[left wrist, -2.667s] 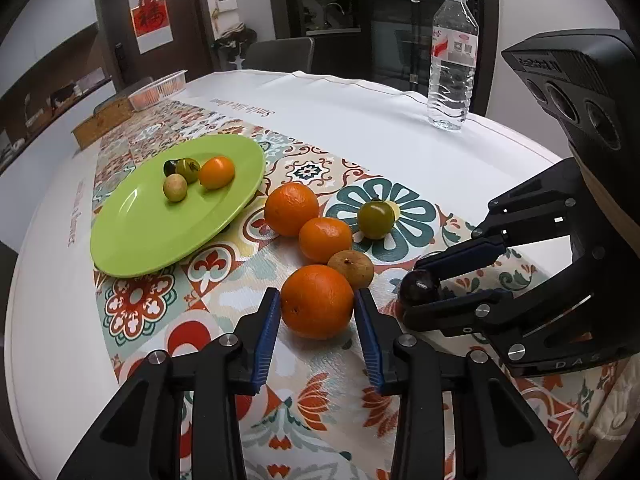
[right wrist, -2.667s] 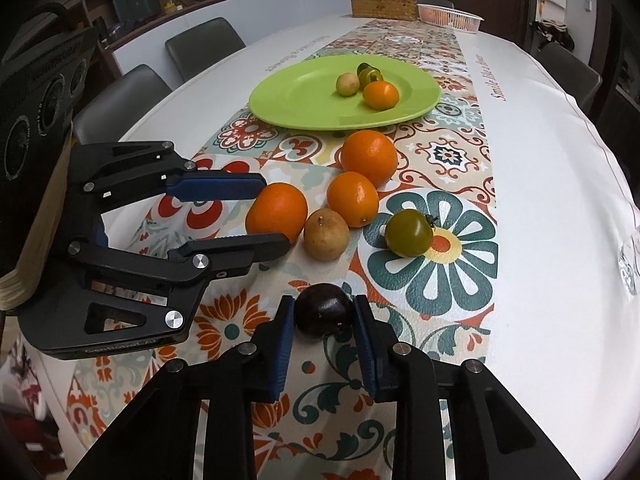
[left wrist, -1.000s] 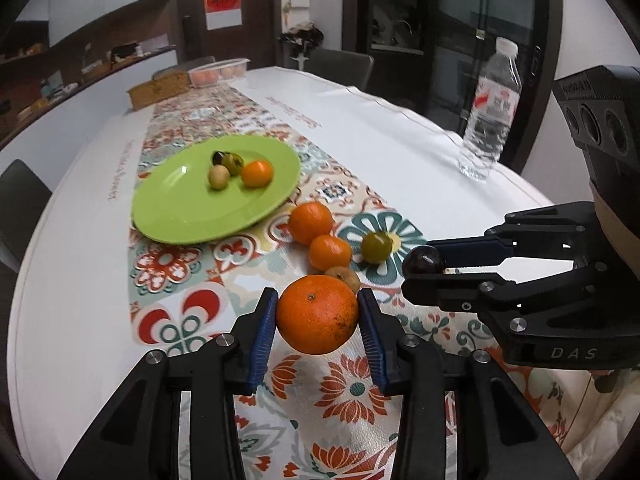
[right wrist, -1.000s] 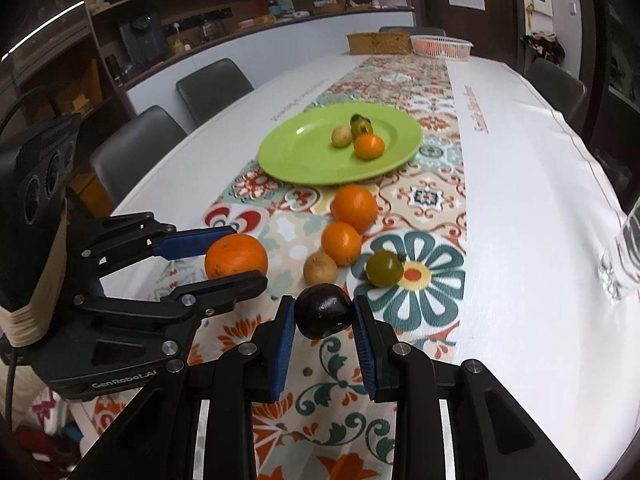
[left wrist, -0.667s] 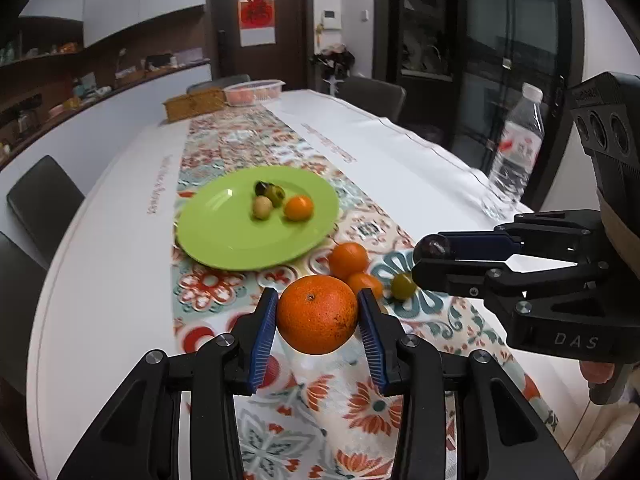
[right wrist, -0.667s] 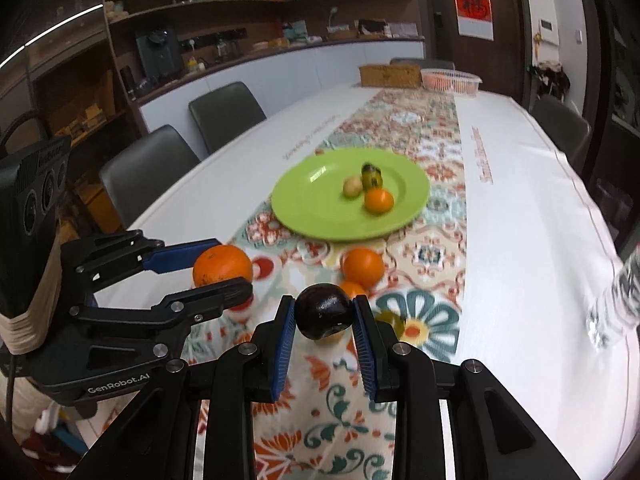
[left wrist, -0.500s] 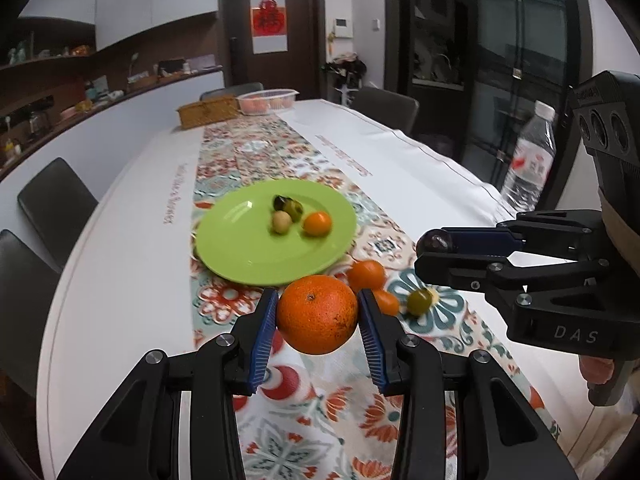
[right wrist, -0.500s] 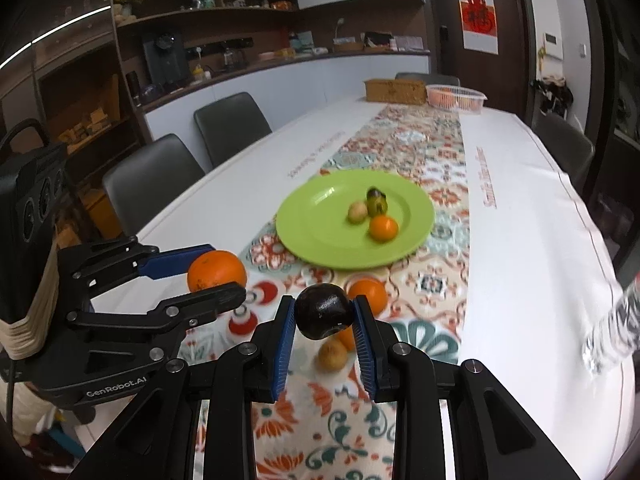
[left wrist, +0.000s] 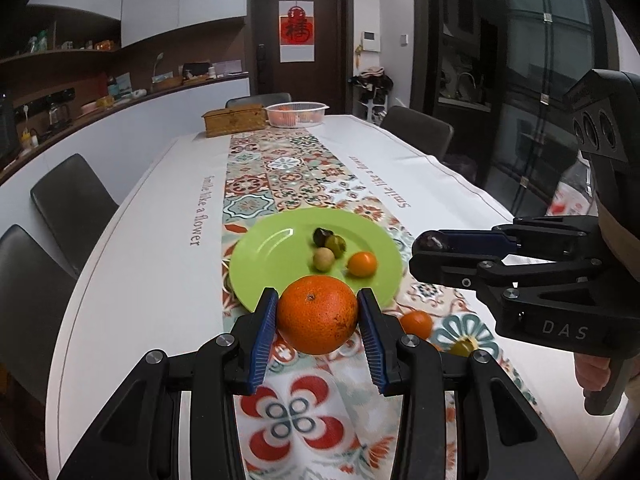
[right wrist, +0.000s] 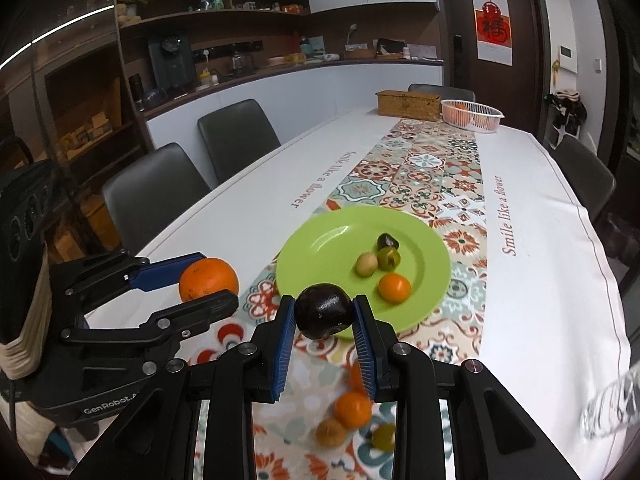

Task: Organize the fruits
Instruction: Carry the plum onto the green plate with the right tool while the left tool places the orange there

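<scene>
My left gripper (left wrist: pixel 318 318) is shut on a large orange (left wrist: pixel 317 314), held in the air in front of the near rim of the green plate (left wrist: pixel 276 256). My right gripper (right wrist: pixel 324 314) is shut on a dark purple fruit (right wrist: pixel 324 311), also lifted, just short of the plate (right wrist: pixel 324 256). The plate holds several small fruits: a small orange (right wrist: pixel 394 287), a green one (right wrist: pixel 389 258), a tan one (right wrist: pixel 367 264) and a dark one (right wrist: pixel 387 241). Each gripper shows in the other's view: the right (left wrist: pixel 426 254) and the left (right wrist: pixel 208 284).
Loose fruit lies on the patterned runner below the grippers: an orange (right wrist: pixel 353 410), a tan fruit (right wrist: pixel 331 432) and a green one (right wrist: pixel 383 436). A woven box (left wrist: pixel 234 119) and a white basket (left wrist: pixel 296 114) stand at the far end. Chairs line both table sides; a water bottle (right wrist: pixel 612 412) is at right.
Both grippers have risen and moved forward toward the green plate, each keeping its fruit. The loose fruits on the runner have dropped low in both views.
</scene>
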Motion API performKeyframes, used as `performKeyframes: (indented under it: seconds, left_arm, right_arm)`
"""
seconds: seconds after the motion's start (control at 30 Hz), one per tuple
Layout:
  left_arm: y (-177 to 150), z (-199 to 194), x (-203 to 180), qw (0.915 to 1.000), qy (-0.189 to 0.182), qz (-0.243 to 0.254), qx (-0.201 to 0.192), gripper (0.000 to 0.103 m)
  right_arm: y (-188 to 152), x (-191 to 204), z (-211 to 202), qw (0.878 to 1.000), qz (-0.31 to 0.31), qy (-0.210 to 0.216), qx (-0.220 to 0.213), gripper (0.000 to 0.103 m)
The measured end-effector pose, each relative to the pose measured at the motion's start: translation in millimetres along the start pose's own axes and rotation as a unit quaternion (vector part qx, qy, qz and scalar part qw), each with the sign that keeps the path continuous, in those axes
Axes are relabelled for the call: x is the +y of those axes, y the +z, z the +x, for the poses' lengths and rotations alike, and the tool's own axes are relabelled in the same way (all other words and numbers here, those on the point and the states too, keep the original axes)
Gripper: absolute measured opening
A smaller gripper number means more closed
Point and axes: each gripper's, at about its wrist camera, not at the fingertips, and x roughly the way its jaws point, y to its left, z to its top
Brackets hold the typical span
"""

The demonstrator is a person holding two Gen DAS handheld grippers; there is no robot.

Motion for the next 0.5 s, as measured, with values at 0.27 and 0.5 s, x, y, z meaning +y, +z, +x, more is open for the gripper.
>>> performKeyframes:
  seconds: [0.27, 0.5]
  left_arm:
    - [8, 30, 23, 0.9998, -0.003, -0.019, 0.006, 0.04]
    - [6, 64, 46, 0.9985, -0.008, -0.049, 0.023, 0.04]
  right_arm:
    - [21, -6, 36, 1.0, 0.0, -0.007, 0.015, 0.03]
    - [27, -7, 71, 0.999, -0.01, -0.014, 0.044, 0.03]
